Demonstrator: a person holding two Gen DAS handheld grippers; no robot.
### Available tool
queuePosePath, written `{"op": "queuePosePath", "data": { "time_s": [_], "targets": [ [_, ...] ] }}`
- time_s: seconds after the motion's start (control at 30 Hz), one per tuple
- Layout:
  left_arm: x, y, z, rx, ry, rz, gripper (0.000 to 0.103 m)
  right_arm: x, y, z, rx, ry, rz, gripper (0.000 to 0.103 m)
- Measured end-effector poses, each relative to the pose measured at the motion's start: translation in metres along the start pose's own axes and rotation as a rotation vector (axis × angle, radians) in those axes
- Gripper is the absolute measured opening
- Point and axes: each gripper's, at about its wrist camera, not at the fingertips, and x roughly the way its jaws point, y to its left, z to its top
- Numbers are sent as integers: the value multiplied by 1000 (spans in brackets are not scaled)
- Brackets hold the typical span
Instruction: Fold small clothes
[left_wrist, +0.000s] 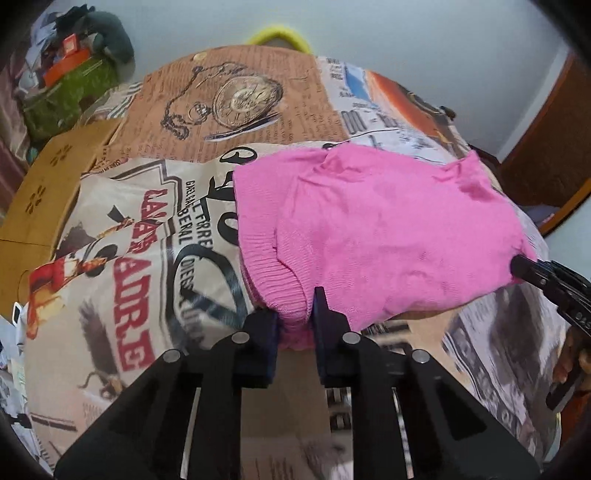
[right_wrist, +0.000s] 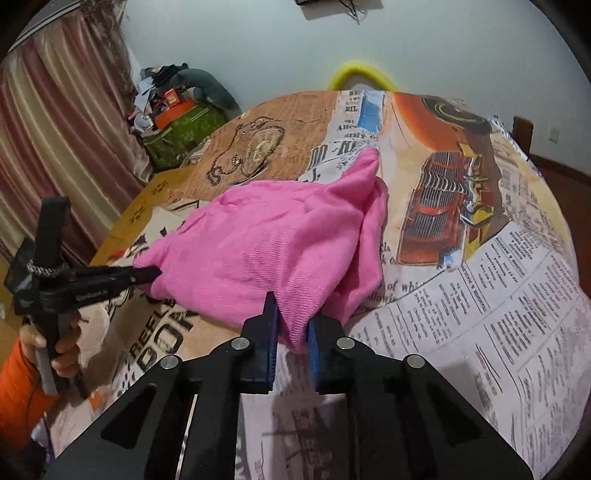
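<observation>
Two corners of the pink garment (left_wrist: 373, 229) were pinched, one by the left gripper (left_wrist: 295, 325) at its ribbed hem, one by the right gripper (right_wrist: 291, 332), jaws narrowed onto cloth, likely so an edge could be carried over. It lay on the printed tablecloth (right_wrist: 480, 277). At 10 o'clock a green bag (right_wrist: 184, 133) was heaped with clutter.

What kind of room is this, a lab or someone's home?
Most likely a home, perhaps a bedroom or living room. A table covered with a newspaper-print cloth, pink curtains and a cluttered pile of belongings against the wall all suggest it.
</observation>
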Motion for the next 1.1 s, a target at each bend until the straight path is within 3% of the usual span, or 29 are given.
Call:
{"op": "queuePosePath", "data": {
  "time_s": [0.17, 0.37, 0.53, 0.6, 0.73, 0.83, 0.97, 1.1],
  "targets": [
    [-31, 4, -29, 5, 5, -53, 16, -22, 11, -26, 0, 14, 15, 12],
    [-44, 7, -82, 40, 80, -56, 16, -32, 28, -70, 7, 75, 28, 12],
    [-60, 4, -100, 105, 59, 45, 32, -41, 35, -92, -13, 108, -25, 17],
    [-67, 2, -98, 138, 40, 99, 33, -53, 36, -88, -41, 83, -75, 17],
    [-80, -4, -81, 171, -26, 133, 49, -70, 40, -69, -75, 21, -93, 23],
    [-81, -14, -65, 179, -65, 107, 52, -70, 47, -52, -95, -27, -76, 37],
    [-58, -26, -43, 172, -55, 52, 54, -47, 60, -41, -111, -18, -21, 39],
    [-19, -32, -26, 143, 13, 11, 54, -6, 62, -31, -100, 31, 37, 39]
  ]
}}
